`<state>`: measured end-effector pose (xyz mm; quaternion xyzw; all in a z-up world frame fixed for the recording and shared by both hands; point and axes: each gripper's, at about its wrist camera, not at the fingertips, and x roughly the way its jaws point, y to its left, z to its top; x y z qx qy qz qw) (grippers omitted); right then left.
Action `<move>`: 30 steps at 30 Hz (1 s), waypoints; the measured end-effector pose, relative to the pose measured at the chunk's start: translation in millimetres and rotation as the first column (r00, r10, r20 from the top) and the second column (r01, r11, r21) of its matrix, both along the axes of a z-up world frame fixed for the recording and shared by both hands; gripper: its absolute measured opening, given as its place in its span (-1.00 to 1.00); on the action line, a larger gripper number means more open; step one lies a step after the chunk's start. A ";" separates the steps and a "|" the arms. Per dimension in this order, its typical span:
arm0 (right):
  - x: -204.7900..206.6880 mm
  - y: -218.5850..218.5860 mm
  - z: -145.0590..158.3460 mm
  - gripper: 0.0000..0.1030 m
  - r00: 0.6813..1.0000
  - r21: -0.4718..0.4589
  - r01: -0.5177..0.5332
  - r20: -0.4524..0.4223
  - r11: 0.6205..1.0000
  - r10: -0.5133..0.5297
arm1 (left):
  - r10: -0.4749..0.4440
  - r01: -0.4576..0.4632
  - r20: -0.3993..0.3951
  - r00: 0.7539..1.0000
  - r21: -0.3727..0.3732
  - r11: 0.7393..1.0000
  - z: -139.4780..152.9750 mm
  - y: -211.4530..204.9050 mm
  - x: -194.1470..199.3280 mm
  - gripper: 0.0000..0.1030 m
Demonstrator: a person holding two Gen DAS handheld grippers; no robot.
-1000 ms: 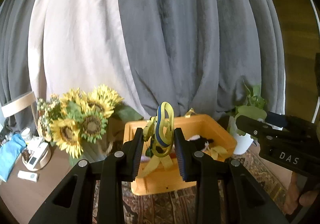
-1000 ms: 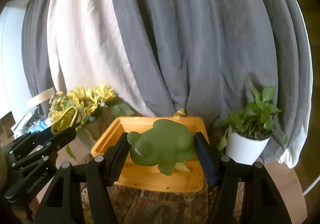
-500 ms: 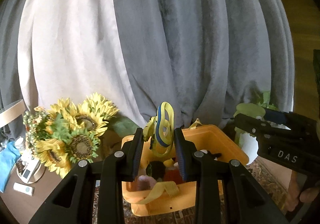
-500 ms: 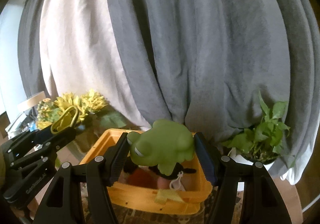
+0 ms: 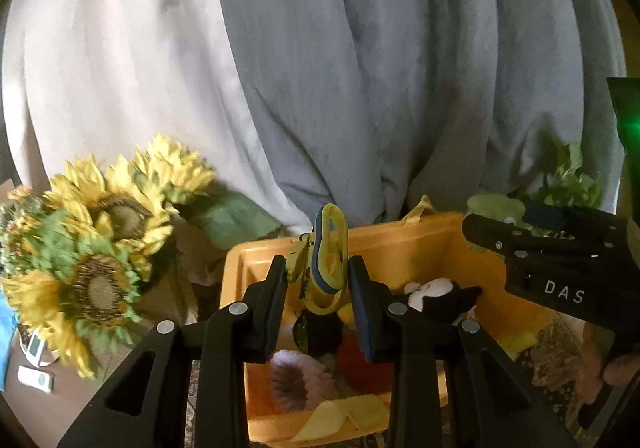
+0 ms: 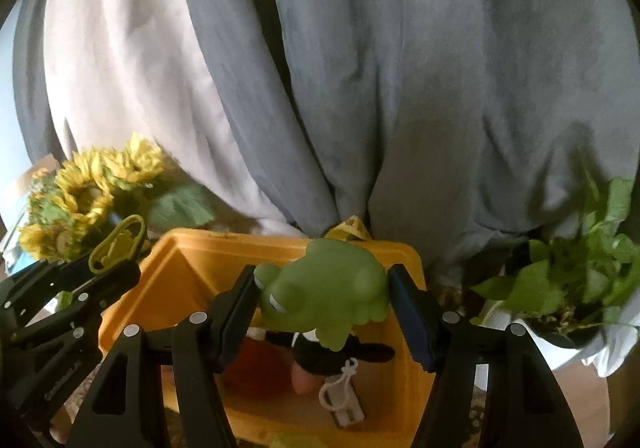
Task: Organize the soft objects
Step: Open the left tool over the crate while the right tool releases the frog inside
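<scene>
Both grippers are hanging over the orange bin [image 6: 192,272], each clamped on a toy. The left gripper [image 5: 318,280] is pinching a yellow-and-blue looped toy [image 5: 326,260] with its jaws narrow; the loop is standing upright, poking above the fingertips. The right gripper [image 6: 322,288] is squeezing a green rubber frog [image 6: 328,284] at about half width, pads pressing both flanks. The bin is already holding a red plush [image 6: 256,368], a black-and-white plush [image 6: 332,352] and a pink fuzzy ring [image 5: 298,376]. Risks, judged: 2 grippers are sitting close together over 1 bin, so they could clash on the drop. The frog is bulging out front of the pads, so it may squirt out short of the bin. The loop could snag on a finger at release. The sunflowers [image 5: 100,260] and potted plant [image 6: 576,272] are flanking the bin, so a wide swing is clipping them.
</scene>
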<state>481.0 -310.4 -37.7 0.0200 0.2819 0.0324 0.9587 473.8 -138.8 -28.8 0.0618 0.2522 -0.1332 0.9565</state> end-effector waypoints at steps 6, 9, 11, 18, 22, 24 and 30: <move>33.1 -9.2 -22.7 0.28 0.995 0.062 0.007 -0.101 0.998 -0.001 | -0.012 0.014 -0.071 0.997 0.020 1.000 -18.0 -8.5 22.8 -0.39; 42.0 -11.6 -32.0 0.28 0.990 0.095 0.014 -0.143 0.995 0.000 | -0.016 0.019 -0.102 0.995 0.025 1.000 -25.2 -11.2 31.4 -0.39; 45.9 -11.9 -37.0 0.28 0.987 0.102 0.014 -0.160 0.995 0.003 | -0.020 0.024 -0.127 0.992 0.027 0.999 -30.3 -13.3 37.1 -0.39; 52.6 -12.9 -51.1 0.29 0.978 0.088 0.031 -0.209 0.996 -0.012 | -0.028 0.036 -0.204 0.979 0.034 0.999 -45.7 -16.1 47.9 -0.31; 51.5 -11.8 -52.2 0.32 0.977 0.076 0.037 -0.213 0.996 -0.020 | -0.025 0.032 -0.235 0.972 0.024 0.999 -52.8 -16.0 51.3 -0.12; 51.4 -10.5 -51.2 0.36 0.975 0.065 0.041 -0.221 0.997 -0.026 | -0.021 0.025 -0.240 0.971 0.015 1.000 -53.0 -14.4 51.2 0.03; 37.5 -11.6 -42.0 0.47 0.972 0.085 0.045 -0.232 0.995 -0.024 | -0.022 0.023 -0.221 0.975 0.004 1.000 -38.0 -10.1 34.2 0.26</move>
